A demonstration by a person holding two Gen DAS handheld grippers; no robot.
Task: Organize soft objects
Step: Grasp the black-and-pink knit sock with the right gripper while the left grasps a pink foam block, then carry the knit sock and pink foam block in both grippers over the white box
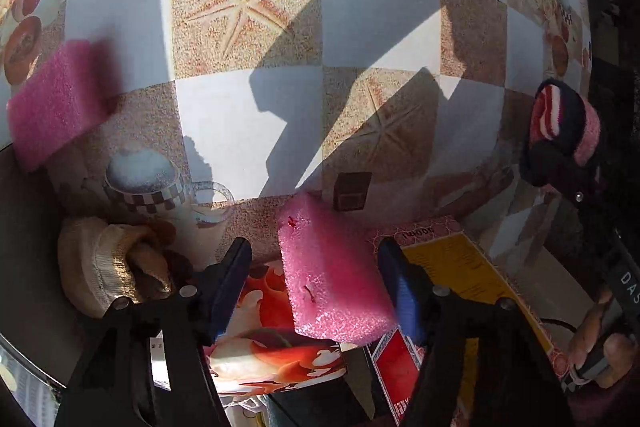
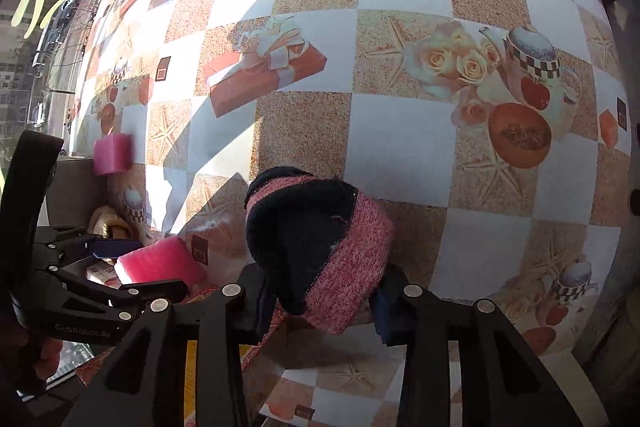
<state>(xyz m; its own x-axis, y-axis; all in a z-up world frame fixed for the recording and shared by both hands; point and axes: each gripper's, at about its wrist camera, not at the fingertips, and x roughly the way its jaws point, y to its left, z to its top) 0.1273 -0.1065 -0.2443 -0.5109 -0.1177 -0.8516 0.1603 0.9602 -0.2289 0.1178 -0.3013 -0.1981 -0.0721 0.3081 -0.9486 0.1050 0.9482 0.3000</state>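
A: Left wrist view: pink sponge [image 1: 334, 279] sits between the left gripper's [image 1: 316, 287] blue pads [image 1: 224, 287]. Jaws apart. One pad looks to touch the sponge's side; a clear gap shows at the other. So not clamped.

B: Is the sponge down or in the air?

A: Can't tell for sure. Below it there's a floral box [image 1: 276, 355], and it looks to be resting on or just over that box. A yellow pack [image 1: 472, 279] lies just beside the sponge.

B: Other soft items?

A: Second pink sponge [image 1: 60, 103] on the table [image 1: 248, 123], well apart from the first, near the table's edge. Beige sock roll [image 1: 108, 263] just beside the left gripper's pad, off the table edge.

B: Right side?

A: Right wrist view: right gripper [image 2: 320, 303] clamped on a dark sock roll with a pink band [image 2: 316, 243], held above the table, near the first sponge [image 2: 160, 263].

B: Step?

A: My read: the sponge is at the box, either just placed or about to be gripped. The sock is carried and not yet placed.

B: Next?

A: If released, pull the left gripper straight back without dragging the sponge on that touching pad. Then bring the sock to the box. Foam and knit compress, so a light grip is enough.
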